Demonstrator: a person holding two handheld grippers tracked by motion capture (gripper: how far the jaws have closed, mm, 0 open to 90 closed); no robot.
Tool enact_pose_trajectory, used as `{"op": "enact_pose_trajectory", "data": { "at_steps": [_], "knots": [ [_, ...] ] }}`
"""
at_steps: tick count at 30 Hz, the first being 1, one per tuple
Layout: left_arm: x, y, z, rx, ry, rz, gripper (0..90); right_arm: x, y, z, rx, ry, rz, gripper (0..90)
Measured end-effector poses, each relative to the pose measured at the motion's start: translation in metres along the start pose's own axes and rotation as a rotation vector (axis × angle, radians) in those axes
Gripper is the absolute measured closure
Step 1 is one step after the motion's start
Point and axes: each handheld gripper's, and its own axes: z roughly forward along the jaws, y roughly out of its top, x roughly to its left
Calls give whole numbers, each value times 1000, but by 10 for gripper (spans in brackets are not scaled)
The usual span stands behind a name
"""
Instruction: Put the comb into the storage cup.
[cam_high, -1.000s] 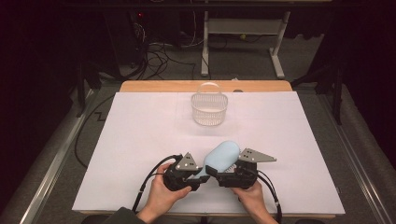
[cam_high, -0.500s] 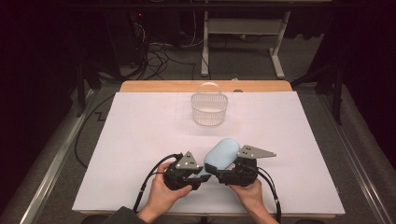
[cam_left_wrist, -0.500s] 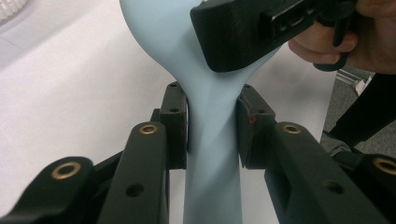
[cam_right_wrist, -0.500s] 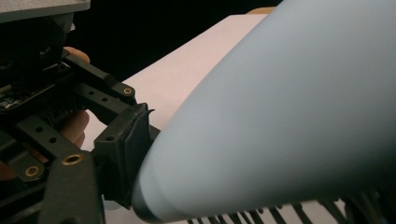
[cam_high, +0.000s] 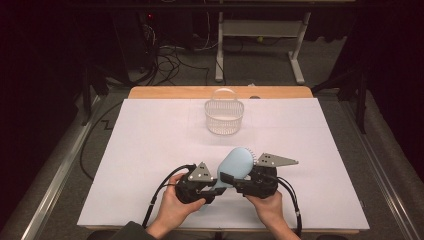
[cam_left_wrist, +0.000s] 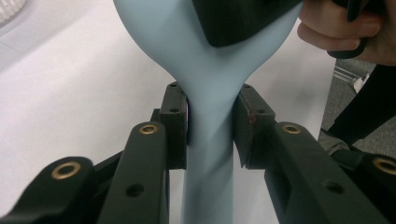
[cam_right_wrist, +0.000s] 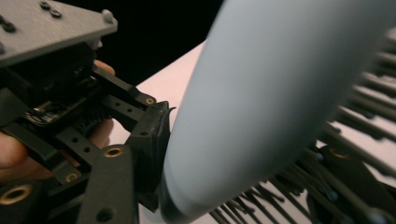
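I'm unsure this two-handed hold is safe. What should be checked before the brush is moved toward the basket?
1. Left tool clamped on the brush handle: ok, both pads press the neck.
2. Right tool holding the brush head: ok, one jaw on the smooth back, the other among the bristles.
3. Brush clear of the table: cannot tell.
4. Basket upright, mouth open: ok.
5. Path to the basket free: ok, bare white surface between.
6. Cables clear of the brush: ok, they trail back toward the person.
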Motion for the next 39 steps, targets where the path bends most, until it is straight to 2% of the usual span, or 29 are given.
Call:
{"op": "enact_pose_trajectory", "data": {
  "at_steps": [4,10,14,19,22,27,39],
  "knots": [
    [0,0,-1,-11,-11,-5,691,1,3,-2,6,25,3,522],
    [0,0,-1,-14,-18,6,685,1,5,-2,19,34,16,541],
    [-1,0,0,-21,-26,7,642,2,6,-2,26,42,17,549],
    [-1,0,1,-10,-38,9,536,3,6,-2,33,55,12,555],
    [0,0,0,-18,-52,-3,486,4,7,-3,33,58,13,556],
    [0,0,-1,-23,-41,-11,405,2,8,-5,28,58,17,556],
    [2,-3,-1,-22,-16,0,331,-3,14,-12,21,48,18,555]
  ]
}}
